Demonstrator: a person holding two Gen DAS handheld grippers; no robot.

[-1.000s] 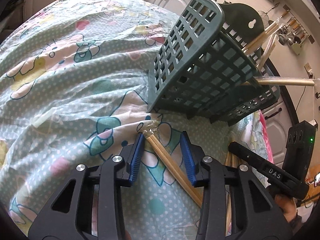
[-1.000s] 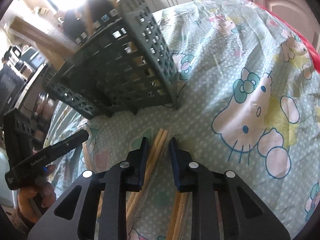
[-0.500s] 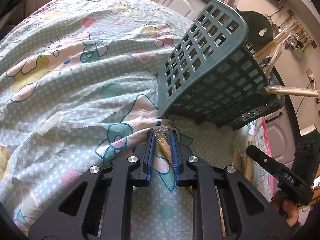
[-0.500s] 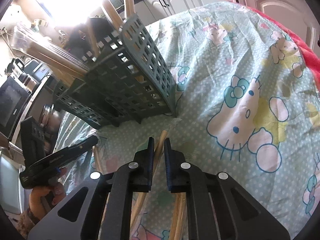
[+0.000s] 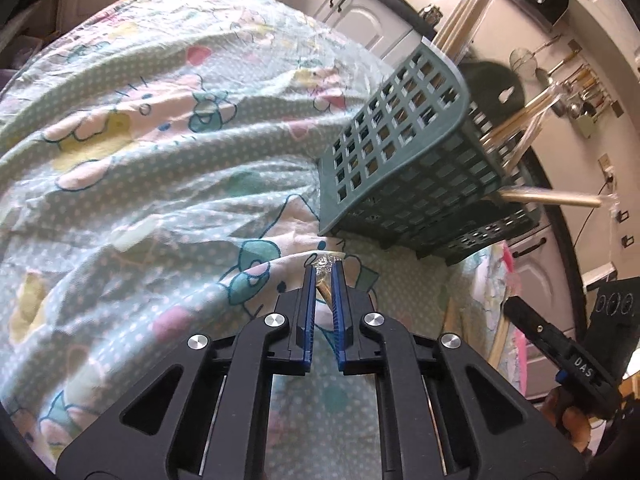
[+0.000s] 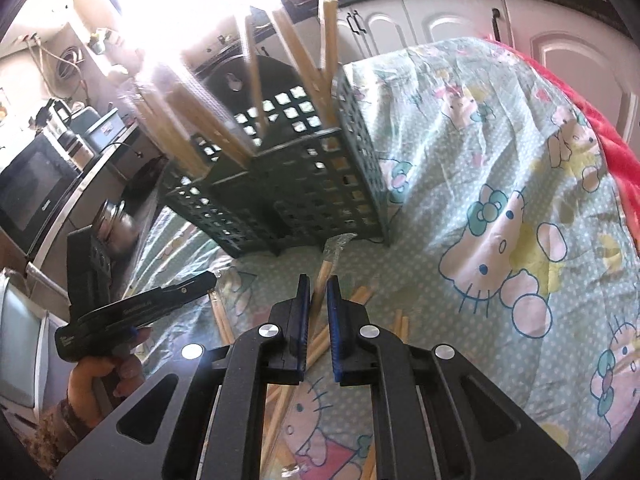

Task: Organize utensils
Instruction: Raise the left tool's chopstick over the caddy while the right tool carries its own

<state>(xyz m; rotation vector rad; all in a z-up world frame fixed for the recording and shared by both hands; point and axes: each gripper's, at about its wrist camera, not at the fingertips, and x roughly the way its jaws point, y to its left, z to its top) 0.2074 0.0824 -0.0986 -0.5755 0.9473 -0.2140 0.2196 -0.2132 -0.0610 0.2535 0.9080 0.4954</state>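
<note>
The green basket (image 5: 404, 168) stands on the tabletop, which is covered by a cartoon-print cloth (image 5: 140, 168). Seen from the left wrist, the cloth runs wide and bare to the left of the basket and rolls off in folds toward its far edge, with white cabinets (image 5: 352, 12) beyond. To the right of the basket the cloth ends close by, at a pink border next to a wall and a cabinet door. From the right wrist, open cloth (image 6: 500, 184) spreads right of the basket as far as a red edge (image 6: 600, 136); left of the basket the tabletop falls away toward a counter with a microwave (image 6: 32, 188).

Wrapped chopsticks (image 6: 292, 68) stand tilted in the basket, poking out above its rim. More pairs (image 6: 360, 300) lie loose on the cloth just in front of the basket.

The left claw (image 5: 323, 276) points steeply down at the cloth just in front of the basket's near corner. Its jaws have just been closing, and the blue pads now pinch the wrapped tip of a chopstick pair (image 5: 325, 280), whose clear wrapper bunches at the fingertips. A raised fold of cloth lies right against them.

The right claw (image 6: 318, 292) also slopes down in front of the basket, nearly closed on another wrapped pair (image 6: 326, 268) that runs up between its pads toward the basket's base, its wrapper end close to the basket's foot. The person's left hand (image 6: 96, 376) grips the left claw's handle, left of the basket and off the tabletop edge.
</note>
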